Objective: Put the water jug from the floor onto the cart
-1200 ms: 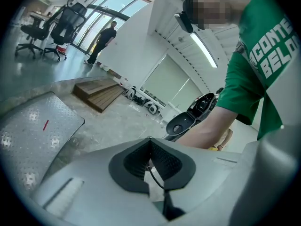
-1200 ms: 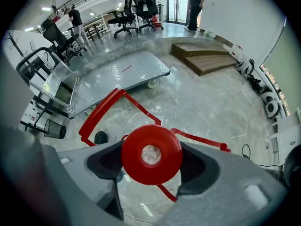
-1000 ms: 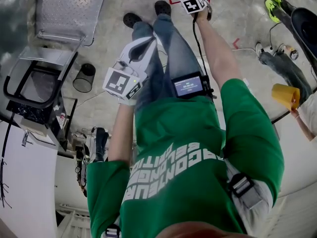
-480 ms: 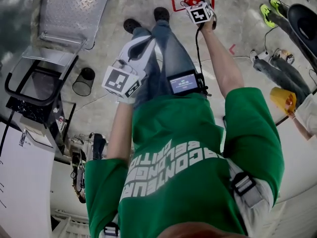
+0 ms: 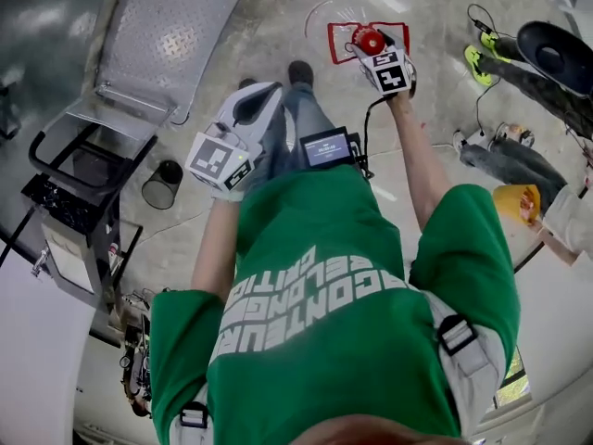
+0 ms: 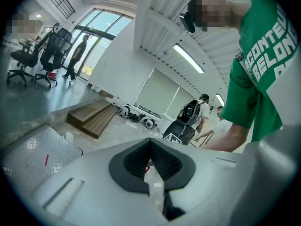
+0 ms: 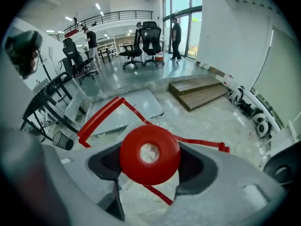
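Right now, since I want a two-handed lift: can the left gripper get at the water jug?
Probably not yet: the left gripper hangs shut beside the thigh, short of the water jug, which the right gripper holds.

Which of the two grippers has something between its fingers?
The right gripper: its fingers sit on both sides of the red-capped water jug. The left gripper has its fingers together, with nothing between them.
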`<act>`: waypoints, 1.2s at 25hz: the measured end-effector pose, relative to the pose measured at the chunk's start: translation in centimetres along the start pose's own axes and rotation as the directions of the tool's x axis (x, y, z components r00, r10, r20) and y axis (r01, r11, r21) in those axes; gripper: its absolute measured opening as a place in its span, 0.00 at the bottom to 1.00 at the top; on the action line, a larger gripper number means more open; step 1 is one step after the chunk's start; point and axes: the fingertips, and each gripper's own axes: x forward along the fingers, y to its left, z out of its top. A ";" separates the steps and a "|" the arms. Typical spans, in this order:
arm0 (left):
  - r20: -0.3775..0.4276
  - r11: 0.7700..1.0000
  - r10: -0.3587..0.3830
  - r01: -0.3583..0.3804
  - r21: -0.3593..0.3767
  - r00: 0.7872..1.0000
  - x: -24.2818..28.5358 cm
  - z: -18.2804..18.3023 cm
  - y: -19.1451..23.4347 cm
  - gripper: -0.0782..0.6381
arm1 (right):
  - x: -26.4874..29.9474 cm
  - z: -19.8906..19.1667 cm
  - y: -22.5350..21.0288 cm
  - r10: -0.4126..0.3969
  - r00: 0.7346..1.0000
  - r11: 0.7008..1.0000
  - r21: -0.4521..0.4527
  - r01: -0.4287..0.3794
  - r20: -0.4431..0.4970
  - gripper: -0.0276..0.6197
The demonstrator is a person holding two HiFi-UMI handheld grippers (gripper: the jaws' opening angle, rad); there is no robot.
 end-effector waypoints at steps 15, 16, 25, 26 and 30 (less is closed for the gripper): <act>0.176 0.989 0.046 -0.069 0.130 0.983 -3.6 9.3 2.3 0.13 | -17.2 16.3 -2.4 -0.058 0.949 0.995 -0.061 0.081 0.310 0.51; 0.185 0.988 0.060 -0.084 0.130 0.981 -4.4 9.5 2.9 0.13 | -17.6 17.0 -2.3 -0.062 0.945 0.994 -0.063 0.086 0.321 0.51; 0.264 0.978 0.156 -0.187 0.093 0.952 -8.9 10.3 4.2 0.13 | -19.1 19.5 -2.5 -0.060 0.937 0.988 -0.110 0.104 0.345 0.51; 0.269 0.977 0.163 -0.193 0.091 0.949 -9.3 10.2 4.3 0.13 | -19.2 19.7 -2.5 -0.060 0.937 0.988 -0.115 0.105 0.344 0.51; 0.287 0.973 0.184 -0.215 0.082 0.940 -11.5 10.1 5.2 0.13 | -19.1 20.2 -1.8 -0.067 0.940 0.986 -0.121 0.114 0.335 0.51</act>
